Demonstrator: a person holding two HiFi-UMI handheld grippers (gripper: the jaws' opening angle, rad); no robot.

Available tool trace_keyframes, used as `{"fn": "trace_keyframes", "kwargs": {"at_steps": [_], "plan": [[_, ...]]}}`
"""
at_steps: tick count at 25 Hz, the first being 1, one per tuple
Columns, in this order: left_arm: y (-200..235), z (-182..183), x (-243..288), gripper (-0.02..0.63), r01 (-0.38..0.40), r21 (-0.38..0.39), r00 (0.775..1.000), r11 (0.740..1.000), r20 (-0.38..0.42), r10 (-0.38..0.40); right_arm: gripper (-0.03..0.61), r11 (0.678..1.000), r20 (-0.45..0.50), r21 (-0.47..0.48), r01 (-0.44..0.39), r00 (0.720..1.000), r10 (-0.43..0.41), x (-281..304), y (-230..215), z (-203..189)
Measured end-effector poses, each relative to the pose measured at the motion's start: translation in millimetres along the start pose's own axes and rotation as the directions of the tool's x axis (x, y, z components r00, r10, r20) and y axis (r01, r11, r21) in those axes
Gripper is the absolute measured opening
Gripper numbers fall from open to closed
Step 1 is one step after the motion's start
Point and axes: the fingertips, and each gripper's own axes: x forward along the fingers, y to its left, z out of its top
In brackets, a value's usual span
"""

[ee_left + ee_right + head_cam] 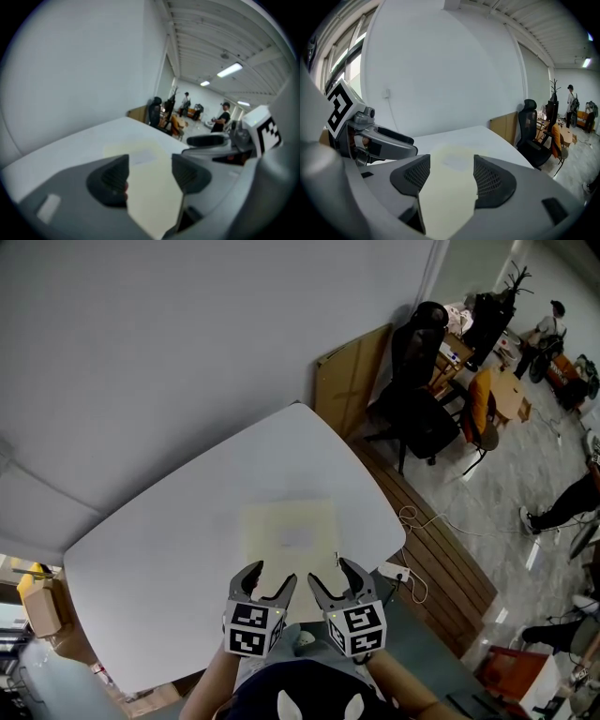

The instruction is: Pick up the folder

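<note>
Pickup not started, as we read it. The folder (289,538), pale yellow with a small label patch, lies flat on the white table (141,549) towards the near edge. We have the left gripper (272,576) and right gripper (330,573) side by side over the folder's near edge. Both sets of jaws stand wide apart and hold nothing. The folder shows through each gap, but no pad presses on it. Left to do: get a jaw under the edge, clamp, lift.

The table has rounded corners and carries only the folder. A plain pale wall (187,343) is behind, with a brown board (349,381) leaning on it and a black office chair (417,381) beside that. A cable (412,521) trails on the floor (450,559), and there are people far back.
</note>
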Motion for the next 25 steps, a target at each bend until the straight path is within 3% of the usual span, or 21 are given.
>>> {"fn": "trace_keyframes", "kwargs": {"at_steps": [10,25], "plan": [[22,-12,20,0.302,-0.062,-0.020,0.996,0.998,-0.064,0.061,0.276,1.000,-0.076,0.013,-0.015,0.997,0.016,21,-11,-14],[47,-35,43,0.325,-0.094,-0.068,0.984,0.993,-0.157,0.083,0.276,0.995,-0.146,0.100,-0.020,0.989,0.035,44,-29,-37]]}}
